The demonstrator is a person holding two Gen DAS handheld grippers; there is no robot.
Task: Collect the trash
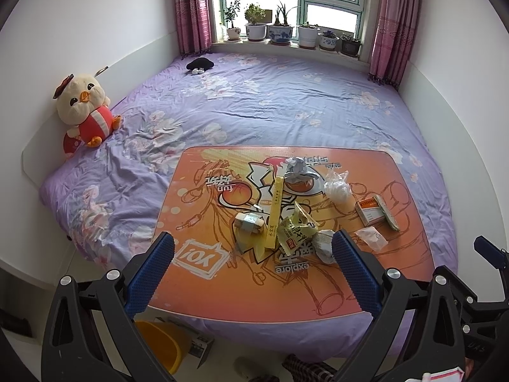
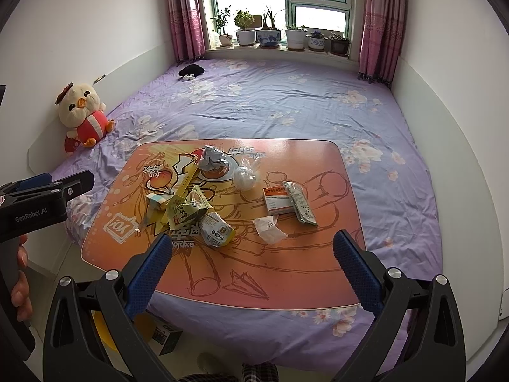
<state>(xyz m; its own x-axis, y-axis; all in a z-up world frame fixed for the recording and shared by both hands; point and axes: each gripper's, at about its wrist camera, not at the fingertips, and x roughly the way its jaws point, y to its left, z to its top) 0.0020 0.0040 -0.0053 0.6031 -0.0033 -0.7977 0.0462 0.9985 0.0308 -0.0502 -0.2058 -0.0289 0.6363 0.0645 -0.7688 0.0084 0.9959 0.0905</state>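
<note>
Trash lies scattered on an orange cartoon-printed lap table [image 1: 366,286] [image 2: 302,280] set on the bed. It includes a crumpled grey paper ball [image 1: 296,170] [image 2: 211,158], a long yellow box [image 1: 274,210], a yellow snack wrapper [image 1: 296,229] [image 2: 186,210], a taped bundle [image 1: 249,221] [image 2: 156,202], a white plastic bag [image 1: 338,187] [image 2: 244,176], a red-and-white medicine box [image 1: 370,210] [image 2: 278,202], a foil packet [image 2: 302,207] and a clear wrapper [image 1: 370,237] [image 2: 268,229]. My left gripper [image 1: 253,248] and right gripper [image 2: 253,248] both hover open over the table's near edge, empty.
A yellow bin [image 1: 162,347] [image 2: 105,328] and a small box [image 2: 165,334] sit on the floor below the bed's near edge. A chick plush [image 1: 84,108] leans on the left wall. Potted plants [image 1: 280,30] line the windowsill. The left gripper's body [image 2: 41,203] and a hand show at left.
</note>
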